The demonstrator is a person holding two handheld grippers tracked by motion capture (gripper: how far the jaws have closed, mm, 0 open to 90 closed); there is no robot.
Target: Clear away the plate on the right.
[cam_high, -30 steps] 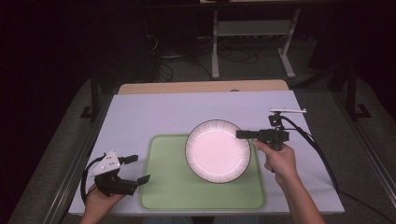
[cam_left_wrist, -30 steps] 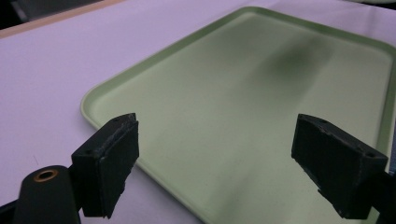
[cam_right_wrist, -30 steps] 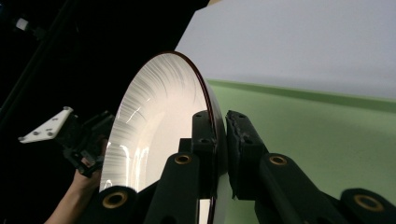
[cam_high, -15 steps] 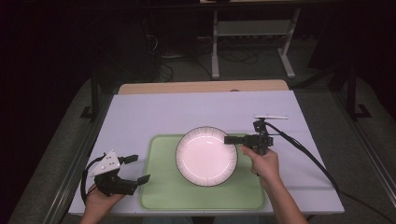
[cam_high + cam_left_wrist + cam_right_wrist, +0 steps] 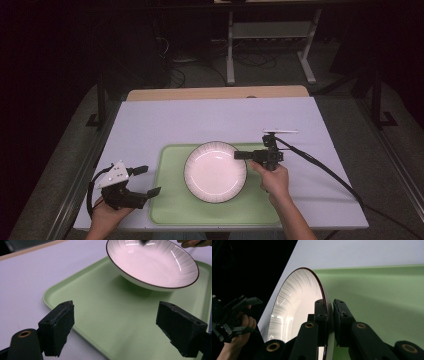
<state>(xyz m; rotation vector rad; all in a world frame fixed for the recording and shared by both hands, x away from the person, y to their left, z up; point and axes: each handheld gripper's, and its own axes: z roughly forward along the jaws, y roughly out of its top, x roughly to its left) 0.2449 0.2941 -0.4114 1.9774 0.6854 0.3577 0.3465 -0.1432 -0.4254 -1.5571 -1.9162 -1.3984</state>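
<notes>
A white bowl-like plate (image 5: 215, 171) with a thin dark rim hangs over the green tray (image 5: 170, 210). My right gripper (image 5: 239, 155) is shut on its right rim. In the right gripper view the two jaws pinch the plate (image 5: 297, 302) edge at my right gripper (image 5: 329, 312), with the tray (image 5: 382, 302) behind. In the left gripper view the plate (image 5: 152, 262) sits tilted just above the tray (image 5: 112, 315), casting a shadow. Whether it touches I cannot tell. My left gripper (image 5: 149, 180) stands open beside the tray's left edge, its jaws (image 5: 120, 325) wide with nothing between them.
The tray lies on a pale lilac table (image 5: 210, 120) with a wooden strip (image 5: 215, 93) along its far edge. A small white stick (image 5: 281, 131) lies right of the plate. A cable (image 5: 325, 170) trails from my right gripper to the right. A metal stand (image 5: 270, 40) is on the floor behind.
My right gripper has carried the plate to the left and lower, from the tray's far right corner to over its middle. The left gripper has stayed put.
</notes>
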